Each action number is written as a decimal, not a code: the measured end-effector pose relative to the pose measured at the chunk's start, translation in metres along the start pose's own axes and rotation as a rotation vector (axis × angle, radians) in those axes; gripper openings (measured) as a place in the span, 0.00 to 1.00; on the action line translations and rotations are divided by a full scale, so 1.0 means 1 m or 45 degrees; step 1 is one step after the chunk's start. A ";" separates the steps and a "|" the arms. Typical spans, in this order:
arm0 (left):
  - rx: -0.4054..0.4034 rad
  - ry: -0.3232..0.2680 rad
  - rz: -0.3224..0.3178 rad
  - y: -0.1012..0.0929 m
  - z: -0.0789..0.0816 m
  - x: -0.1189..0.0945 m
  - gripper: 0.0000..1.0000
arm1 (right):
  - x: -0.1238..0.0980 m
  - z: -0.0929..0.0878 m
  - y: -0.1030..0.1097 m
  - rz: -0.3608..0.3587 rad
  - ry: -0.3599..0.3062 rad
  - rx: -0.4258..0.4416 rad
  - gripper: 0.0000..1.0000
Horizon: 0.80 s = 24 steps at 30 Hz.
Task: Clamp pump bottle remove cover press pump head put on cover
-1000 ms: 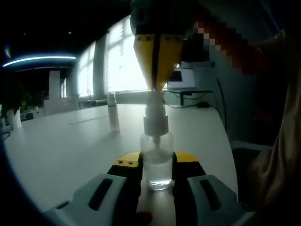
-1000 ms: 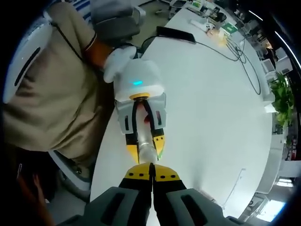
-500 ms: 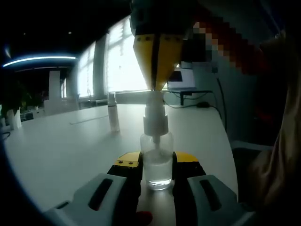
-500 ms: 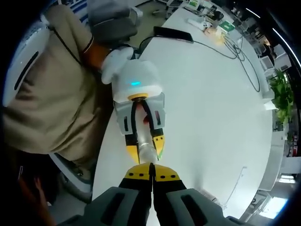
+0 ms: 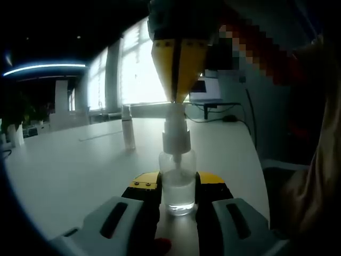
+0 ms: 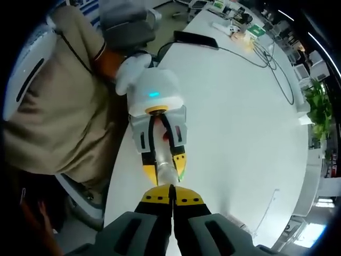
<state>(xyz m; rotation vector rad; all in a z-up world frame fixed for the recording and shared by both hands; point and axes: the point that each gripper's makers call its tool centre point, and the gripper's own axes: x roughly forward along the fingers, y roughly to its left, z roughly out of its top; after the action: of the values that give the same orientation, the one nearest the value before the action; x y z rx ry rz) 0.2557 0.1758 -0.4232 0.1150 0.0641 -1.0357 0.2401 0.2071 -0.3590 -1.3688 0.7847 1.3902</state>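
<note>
Nothing has shifted since the earlier frames. The left gripper [image 5: 178, 200] stays clamped on the pump bottle [image 5: 177, 184], upright on the white table [image 5: 80, 170]. The right gripper [image 5: 176, 96], jaws together, rests on the pump head [image 5: 176, 136]: pressing. Next comes fetching the cover [image 5: 128, 128], standing farther back.

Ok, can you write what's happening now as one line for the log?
left gripper: shut on pump bottle | right gripper: shut, tips on pump head | cover: on table
</note>
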 end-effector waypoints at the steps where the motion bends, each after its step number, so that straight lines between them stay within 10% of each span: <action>1: -0.001 0.000 0.000 0.000 0.000 0.000 0.15 | 0.000 0.000 0.000 -0.001 0.000 0.000 0.00; 24: -0.006 0.000 0.001 0.000 0.000 0.000 0.15 | 0.000 0.000 0.000 0.007 -0.003 0.007 0.00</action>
<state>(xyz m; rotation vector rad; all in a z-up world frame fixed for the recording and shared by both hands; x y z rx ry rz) 0.2560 0.1763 -0.4237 0.1107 0.0668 -1.0349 0.2399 0.2068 -0.3592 -1.3614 0.7903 1.3930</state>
